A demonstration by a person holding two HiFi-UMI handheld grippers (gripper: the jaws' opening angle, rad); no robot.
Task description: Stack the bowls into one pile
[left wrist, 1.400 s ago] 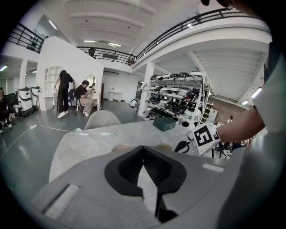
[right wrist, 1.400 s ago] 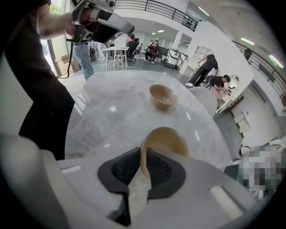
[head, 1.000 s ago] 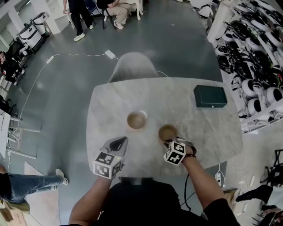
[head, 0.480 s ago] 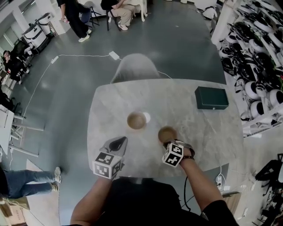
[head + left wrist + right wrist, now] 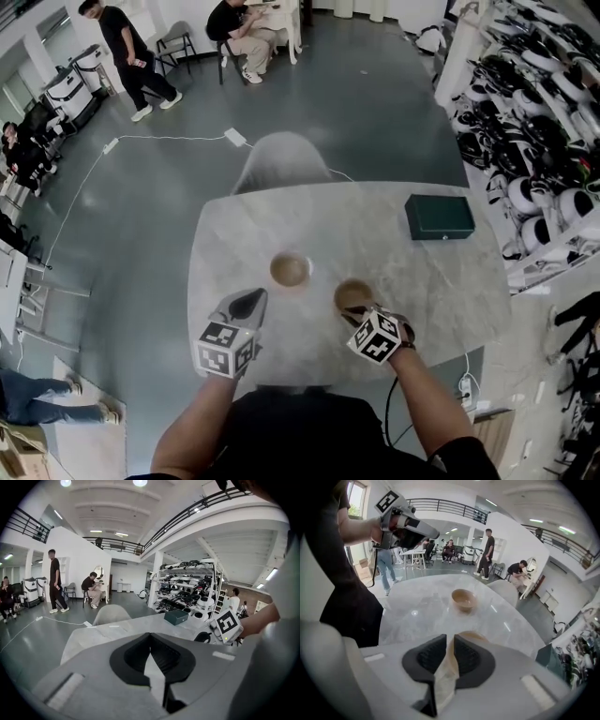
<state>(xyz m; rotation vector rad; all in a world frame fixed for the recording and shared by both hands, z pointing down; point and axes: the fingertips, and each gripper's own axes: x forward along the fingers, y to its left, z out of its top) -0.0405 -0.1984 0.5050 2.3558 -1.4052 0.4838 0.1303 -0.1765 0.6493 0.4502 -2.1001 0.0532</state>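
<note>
Two tan bowls are on the marble table (image 5: 431, 281). The far bowl (image 5: 290, 270) (image 5: 463, 600) stands alone near the table's middle. My right gripper (image 5: 356, 312) (image 5: 449, 641) grips the near rim of the near bowl (image 5: 352, 294) (image 5: 471, 635). Its jaws have just been opening a little, and the rim is still pinched between the pads. My left gripper (image 5: 250, 300) (image 5: 151, 641) hovers over the table's near left part. It is shut and empty, a short way from the far bowl.
A dark green box (image 5: 440, 217) (image 5: 176, 617) lies at the table's far right. A grey chair (image 5: 281, 159) stands at the far edge. Racks of gear line the right wall, and people stand and sit at the back of the room.
My right gripper has risen slightly, and the near bowl has stayed in its jaws. The left gripper has hardly shifted. A person in the background has walked on.
</note>
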